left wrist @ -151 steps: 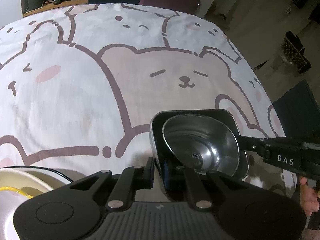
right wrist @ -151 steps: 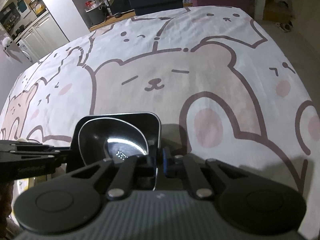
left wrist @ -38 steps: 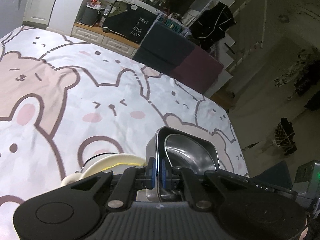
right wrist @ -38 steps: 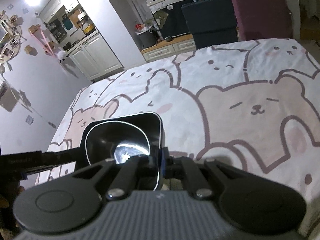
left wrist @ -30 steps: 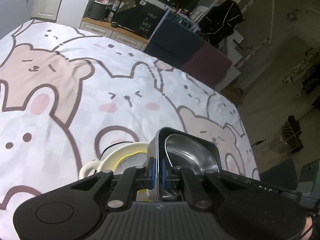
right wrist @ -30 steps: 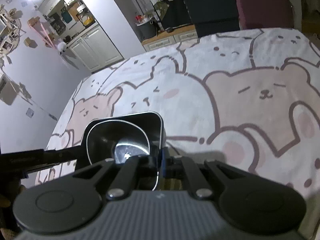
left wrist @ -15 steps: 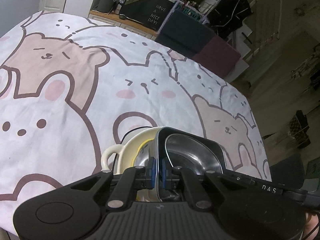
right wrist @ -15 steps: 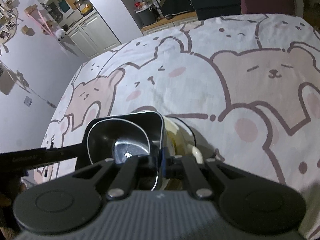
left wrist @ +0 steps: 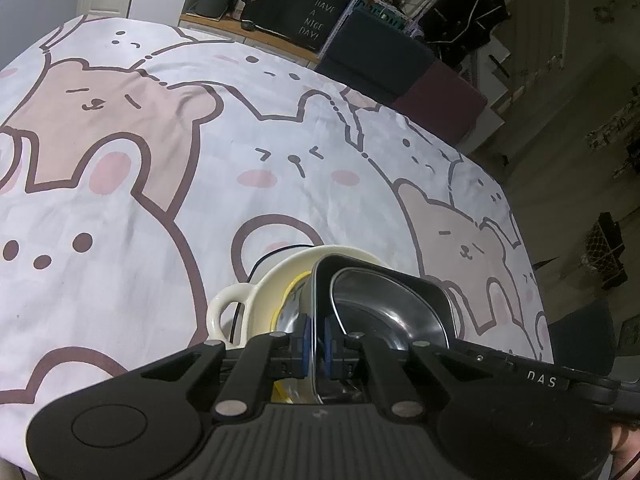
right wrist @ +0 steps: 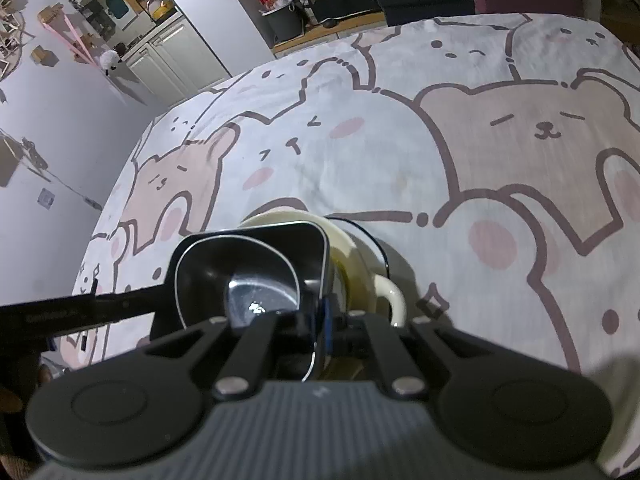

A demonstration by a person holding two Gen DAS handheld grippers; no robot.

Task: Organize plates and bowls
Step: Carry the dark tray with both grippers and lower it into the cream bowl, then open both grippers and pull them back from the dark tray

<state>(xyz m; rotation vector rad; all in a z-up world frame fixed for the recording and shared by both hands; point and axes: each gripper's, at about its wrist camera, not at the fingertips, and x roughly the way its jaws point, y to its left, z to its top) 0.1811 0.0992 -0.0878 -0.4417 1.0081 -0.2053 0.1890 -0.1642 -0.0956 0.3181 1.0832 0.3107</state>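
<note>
Pinching opposite rims of the same dark square dish [left wrist: 384,292], the left gripper [left wrist: 316,340] and the right gripper [right wrist: 320,320] each had their blue pads pressed together on a thin wall, the left on the edge at about nine o'clock of the dish in its own view, the right on the edge at three o'clock in its view. Inside the dish sat a shiny steel bowl [right wrist: 248,280], its bottom catching a glint of light. Just beyond and beneath the dish, toward twelve o'clock, lay a cream two-handled bowl [left wrist: 276,280] with a yellow streak inside and a loop handle at its nine o'clock in the left view; a dark rim showed under its far side, perhaps a plate, though that could not be told for sure. The dish hung over the cream bowl, and whether it already touched could not be seen. By the look of it, nesting was well along: steel bowl already in the dish, the dish nearly stacked, with lowering and release left. Farther out stretched the bear-print cloth [right wrist: 400,140], then a dim kitchen with a sign [left wrist: 316,24].
</note>
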